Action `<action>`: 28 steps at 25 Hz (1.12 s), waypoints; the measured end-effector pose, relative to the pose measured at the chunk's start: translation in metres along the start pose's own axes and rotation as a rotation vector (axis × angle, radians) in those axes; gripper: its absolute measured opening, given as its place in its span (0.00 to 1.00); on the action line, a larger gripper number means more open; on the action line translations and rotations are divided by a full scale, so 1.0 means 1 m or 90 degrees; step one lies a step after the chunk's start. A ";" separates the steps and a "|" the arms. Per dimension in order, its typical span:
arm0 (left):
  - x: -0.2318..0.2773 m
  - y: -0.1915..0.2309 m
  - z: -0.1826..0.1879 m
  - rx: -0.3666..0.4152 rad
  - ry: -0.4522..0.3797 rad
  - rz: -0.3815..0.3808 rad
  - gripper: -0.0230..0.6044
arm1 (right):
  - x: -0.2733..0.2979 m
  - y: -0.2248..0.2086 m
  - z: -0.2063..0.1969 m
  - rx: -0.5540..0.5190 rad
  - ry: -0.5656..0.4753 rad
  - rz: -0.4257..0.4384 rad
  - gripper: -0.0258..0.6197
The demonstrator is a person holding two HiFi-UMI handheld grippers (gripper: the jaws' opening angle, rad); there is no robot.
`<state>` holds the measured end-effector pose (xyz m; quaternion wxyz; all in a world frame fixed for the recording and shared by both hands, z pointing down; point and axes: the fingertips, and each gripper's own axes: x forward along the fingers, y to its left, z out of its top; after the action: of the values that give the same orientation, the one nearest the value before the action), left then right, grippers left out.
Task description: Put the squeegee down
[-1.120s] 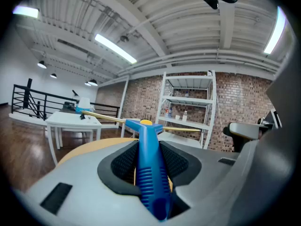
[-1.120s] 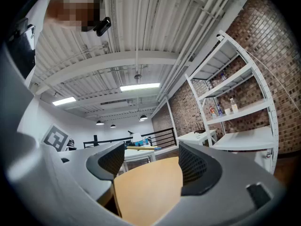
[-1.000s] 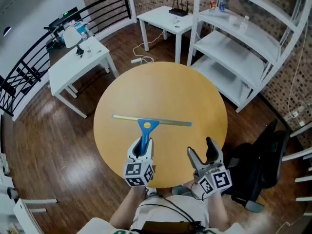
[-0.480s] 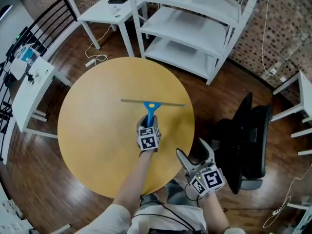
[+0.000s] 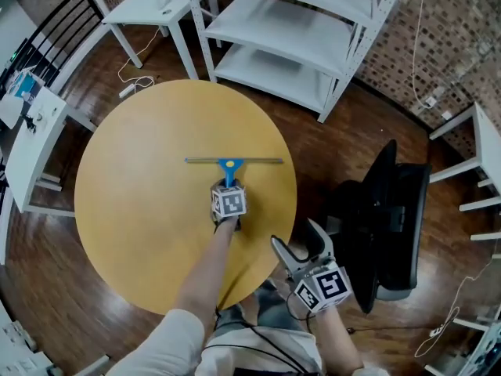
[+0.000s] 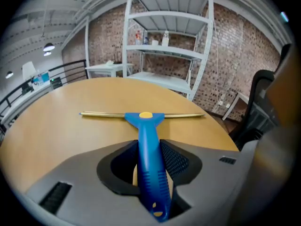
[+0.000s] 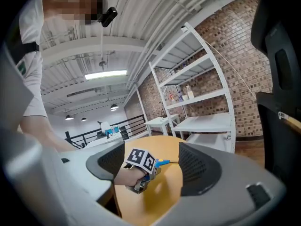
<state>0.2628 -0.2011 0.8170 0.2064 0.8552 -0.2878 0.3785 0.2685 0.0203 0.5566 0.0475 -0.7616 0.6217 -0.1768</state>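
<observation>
The squeegee (image 5: 232,163) has a blue handle and a long thin yellowish blade. Its blade lies crosswise low over the middle of the round wooden table (image 5: 141,171); I cannot tell whether it touches the top. My left gripper (image 5: 228,186) is shut on the handle, just behind the blade. In the left gripper view the blue handle (image 6: 149,154) runs between the jaws and the blade (image 6: 141,115) sits ahead on the wood. My right gripper (image 5: 297,238) hangs open and empty past the table's near right edge. The right gripper view looks through its spread jaws at the left gripper (image 7: 139,162).
A white shelf unit (image 5: 297,22) stands beyond the table. A black office chair (image 5: 391,225) is close on the right, beside my right gripper. Small white tables (image 5: 23,147) (image 5: 149,6) and a black railing (image 5: 47,37) are at the left.
My left gripper has carried the squeegee forward and down toward the table's middle, arm stretched out. The right gripper has dropped back off the table's near edge. The head view has swung right.
</observation>
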 end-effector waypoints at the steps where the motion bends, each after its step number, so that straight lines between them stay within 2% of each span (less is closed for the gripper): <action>1: 0.000 -0.001 -0.005 0.011 0.014 -0.014 0.26 | 0.001 0.002 0.001 0.001 -0.004 0.004 0.62; 3: -0.016 -0.001 -0.009 0.019 0.039 -0.057 0.28 | 0.004 0.009 0.008 0.005 -0.019 0.013 0.62; 4: -0.027 0.000 -0.004 0.025 0.028 -0.084 0.29 | 0.005 0.014 0.014 0.008 -0.028 0.017 0.62; 6: -0.053 0.005 0.012 0.057 -0.024 -0.121 0.30 | 0.008 0.025 0.023 0.009 -0.040 0.027 0.60; 8: -0.088 0.014 0.025 0.088 -0.078 -0.140 0.44 | 0.011 0.040 0.028 0.002 -0.046 0.039 0.60; 9: -0.111 0.020 0.031 0.095 -0.107 -0.144 0.46 | 0.013 0.050 0.031 -0.004 -0.049 0.047 0.60; 14: -0.243 0.066 0.051 0.083 -0.259 -0.132 0.55 | 0.032 0.121 0.049 -0.021 -0.080 0.118 0.60; 16: -0.292 0.084 0.046 0.079 -0.306 -0.105 0.56 | 0.035 0.149 0.050 -0.026 -0.089 0.143 0.60; 17: -0.316 0.094 0.041 0.080 -0.330 -0.085 0.60 | 0.034 0.163 0.050 -0.031 -0.093 0.156 0.60; 23: -0.478 0.163 0.012 0.074 -0.527 0.087 0.72 | 0.028 0.247 0.051 -0.068 -0.107 0.224 0.60; 25: -0.516 0.184 -0.005 0.061 -0.563 0.140 0.77 | 0.030 0.263 0.052 -0.092 -0.117 0.230 0.60; 28: -0.559 0.207 -0.027 0.033 -0.586 0.222 0.77 | 0.035 0.276 0.056 -0.156 -0.141 0.201 0.60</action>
<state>-0.1914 -0.1528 0.4340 -0.0301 0.8778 -0.4780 -0.0027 0.0361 -0.0830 0.4308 0.0497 -0.6699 0.7408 -0.0059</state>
